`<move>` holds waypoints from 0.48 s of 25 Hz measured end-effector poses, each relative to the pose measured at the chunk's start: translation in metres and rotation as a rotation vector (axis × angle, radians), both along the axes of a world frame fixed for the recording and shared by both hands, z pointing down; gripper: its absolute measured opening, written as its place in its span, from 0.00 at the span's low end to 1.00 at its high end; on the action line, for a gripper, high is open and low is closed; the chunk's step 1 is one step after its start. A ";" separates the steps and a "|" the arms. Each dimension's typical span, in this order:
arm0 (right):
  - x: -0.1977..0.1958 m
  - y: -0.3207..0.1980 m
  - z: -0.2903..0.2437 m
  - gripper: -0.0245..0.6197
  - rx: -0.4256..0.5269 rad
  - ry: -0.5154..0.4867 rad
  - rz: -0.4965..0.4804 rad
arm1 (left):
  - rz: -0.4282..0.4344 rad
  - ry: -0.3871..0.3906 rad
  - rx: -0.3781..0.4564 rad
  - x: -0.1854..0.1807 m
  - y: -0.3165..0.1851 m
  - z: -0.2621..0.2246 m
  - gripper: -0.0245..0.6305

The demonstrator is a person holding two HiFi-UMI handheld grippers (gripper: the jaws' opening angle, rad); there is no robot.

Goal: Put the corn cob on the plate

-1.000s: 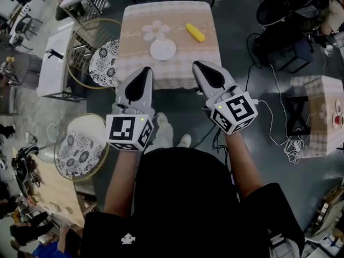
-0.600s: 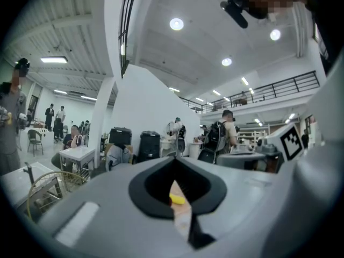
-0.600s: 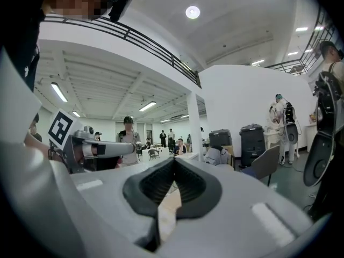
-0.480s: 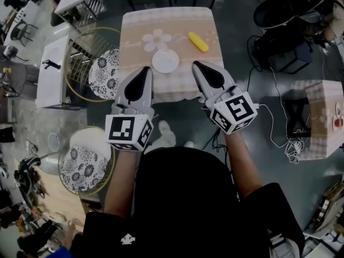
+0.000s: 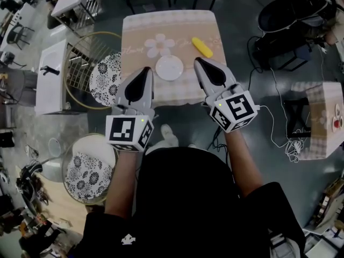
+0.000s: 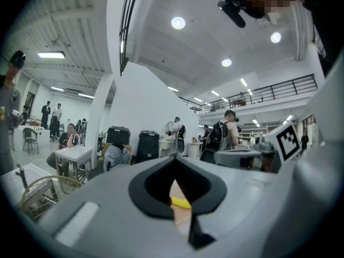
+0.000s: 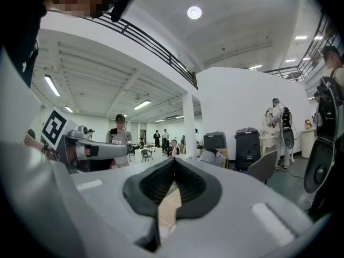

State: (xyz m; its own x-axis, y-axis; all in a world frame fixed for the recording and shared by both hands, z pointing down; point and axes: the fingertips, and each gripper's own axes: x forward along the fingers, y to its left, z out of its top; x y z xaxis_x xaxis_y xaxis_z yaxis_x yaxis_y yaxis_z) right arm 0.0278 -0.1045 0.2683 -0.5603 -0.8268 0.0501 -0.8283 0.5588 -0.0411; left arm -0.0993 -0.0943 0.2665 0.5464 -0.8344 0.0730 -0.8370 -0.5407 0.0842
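The person holds both forearms stretched forward from the body, side by side, with each gripper level and aimed at the cloth-covered surface point(image 5: 140, 28) ahead. The marker cubes sit nearest the person and the jaws point away. The left gripper point(image 5: 145, 70) has its jaws together with nothing between them. The right gripper point(image 5: 198, 63) likewise has its jaws pressed together and empty. In the head view the tips of both overlap the near edge of the surface, the left one just left of the plate point(image 5: 170, 67) and the right one just to its right.

The corn cob point(image 5: 202, 46) lies on the surface beyond the right gripper's tip. It is to the right of the plate and farther from the person, apart from both the plate and the jaws. The white plate is empty.
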 end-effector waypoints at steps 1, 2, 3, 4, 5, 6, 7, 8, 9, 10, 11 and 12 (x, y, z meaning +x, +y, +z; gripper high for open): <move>-0.002 -0.003 0.000 0.04 -0.002 0.002 0.003 | 0.003 0.003 -0.001 -0.002 -0.003 0.000 0.05; -0.004 -0.005 0.000 0.04 -0.004 0.005 0.006 | 0.006 0.005 -0.001 -0.004 -0.007 0.000 0.05; -0.006 -0.008 0.000 0.04 -0.005 0.008 0.009 | 0.010 0.008 -0.001 -0.007 -0.010 -0.001 0.05; -0.008 -0.010 0.000 0.04 -0.007 0.012 0.013 | 0.013 0.012 -0.001 -0.009 -0.014 -0.001 0.05; -0.010 -0.013 0.001 0.04 -0.009 0.016 0.016 | 0.017 0.016 -0.001 -0.011 -0.017 -0.001 0.05; -0.012 -0.015 0.002 0.04 -0.012 0.020 0.020 | 0.020 0.020 -0.003 -0.013 -0.020 -0.001 0.05; -0.013 -0.017 0.004 0.04 -0.015 0.023 0.025 | 0.023 0.025 -0.004 -0.015 -0.022 0.000 0.05; -0.013 -0.018 0.005 0.04 -0.018 0.025 0.030 | 0.027 0.029 -0.007 -0.016 -0.023 0.002 0.05; -0.014 -0.019 0.006 0.04 -0.020 0.027 0.036 | 0.032 0.032 -0.010 -0.017 -0.024 0.003 0.05; -0.014 -0.020 0.006 0.04 -0.021 0.028 0.041 | 0.037 0.033 -0.013 -0.018 -0.026 0.005 0.05; -0.014 -0.021 0.008 0.04 -0.023 0.031 0.045 | 0.042 0.033 -0.018 -0.018 -0.027 0.007 0.05; -0.014 -0.022 0.009 0.04 -0.026 0.033 0.047 | 0.045 0.033 -0.022 -0.018 -0.028 0.009 0.05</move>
State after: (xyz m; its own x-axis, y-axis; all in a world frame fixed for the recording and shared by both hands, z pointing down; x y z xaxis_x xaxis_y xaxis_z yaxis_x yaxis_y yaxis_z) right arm 0.0141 -0.1265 0.2774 -0.5181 -0.8506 0.0899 -0.8550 0.5180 -0.0270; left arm -0.1174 -0.1219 0.2758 0.5858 -0.8072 0.0729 -0.8084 -0.5756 0.1234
